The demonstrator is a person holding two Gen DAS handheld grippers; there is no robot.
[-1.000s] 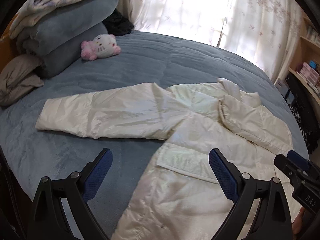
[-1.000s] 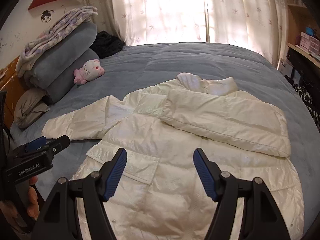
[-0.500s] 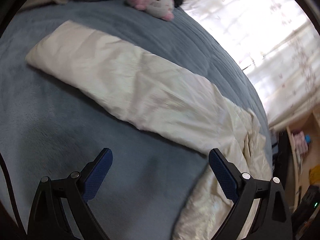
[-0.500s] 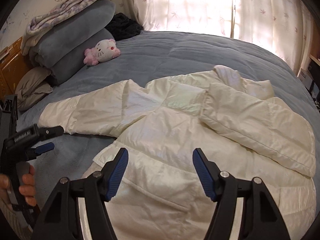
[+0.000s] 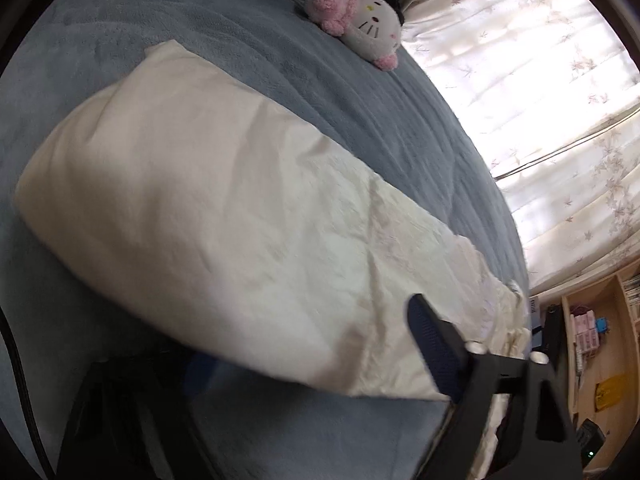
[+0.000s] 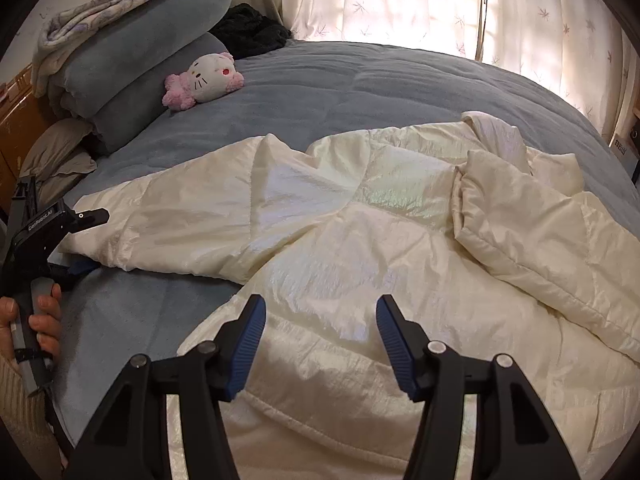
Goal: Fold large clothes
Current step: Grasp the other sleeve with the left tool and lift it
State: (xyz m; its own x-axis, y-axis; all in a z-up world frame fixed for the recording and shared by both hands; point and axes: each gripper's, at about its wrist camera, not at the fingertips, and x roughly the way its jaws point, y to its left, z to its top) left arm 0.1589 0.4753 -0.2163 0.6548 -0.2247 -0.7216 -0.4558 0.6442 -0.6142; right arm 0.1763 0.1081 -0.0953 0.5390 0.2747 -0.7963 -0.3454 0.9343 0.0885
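Both grippers have just been closing: the left gripper [image 5: 312, 360] straddles the jacket's sleeve [image 5: 208, 208], the right gripper [image 6: 320, 344] is half open above the cream jacket [image 6: 360, 248], holding nothing.

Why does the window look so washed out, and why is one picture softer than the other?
In both views daylight through the curtains overexposes them to glare. The left wrist view is smeared by motion: the jacket sleeve and plush toy look soft. The right wrist view is sharper; the white jacket shows sheen. Fisheye lenses bend the bed into a dome.
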